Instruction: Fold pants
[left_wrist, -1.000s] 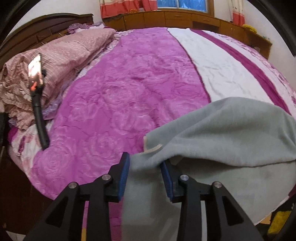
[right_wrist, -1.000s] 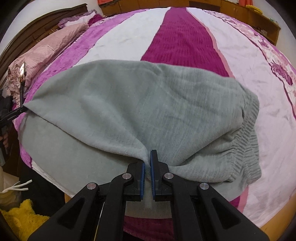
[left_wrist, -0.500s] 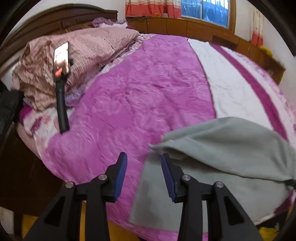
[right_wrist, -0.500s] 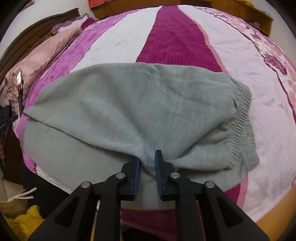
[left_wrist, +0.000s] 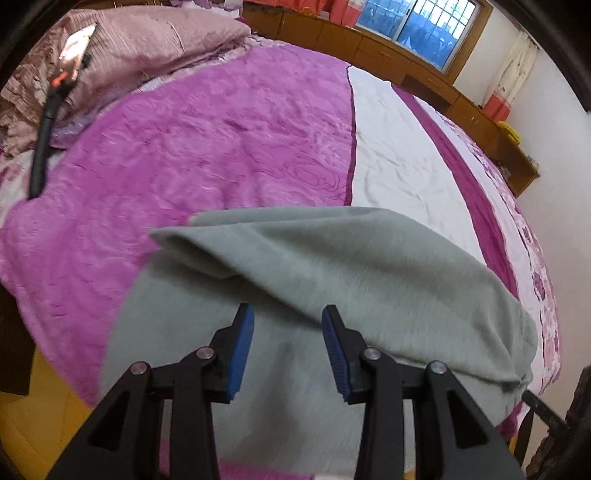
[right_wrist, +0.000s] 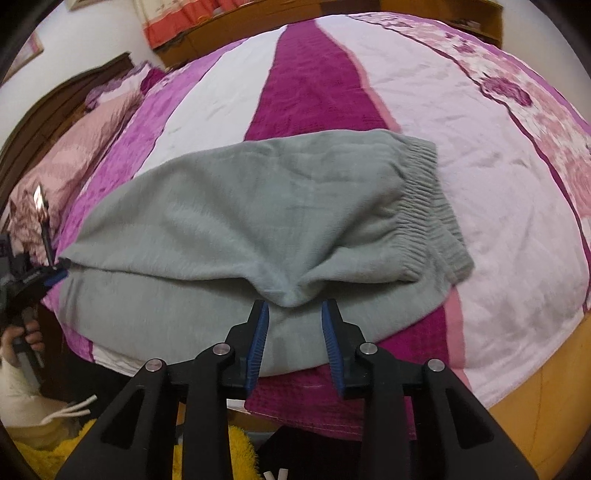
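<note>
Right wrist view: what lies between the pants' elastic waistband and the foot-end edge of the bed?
Only bedspread: beyond the waistband of the grey pants the pale pink cover runs bare to the edge, seen from the right wrist.

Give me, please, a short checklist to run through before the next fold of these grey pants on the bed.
1. Right gripper free of cloth: ok, jaws opening, the fold's edge lies just beyond the tips.
2. Left gripper free of cloth: ok, jaws apart, nothing pinched.
3. Pants folded over once: ok, top layer lies over the lower one.
4. Edges lined up: not ok, lower layer sticks out at the near side.
5. Waistband flat: not ok, bunched.
6. Pants fully on the bed: ok.
</note>
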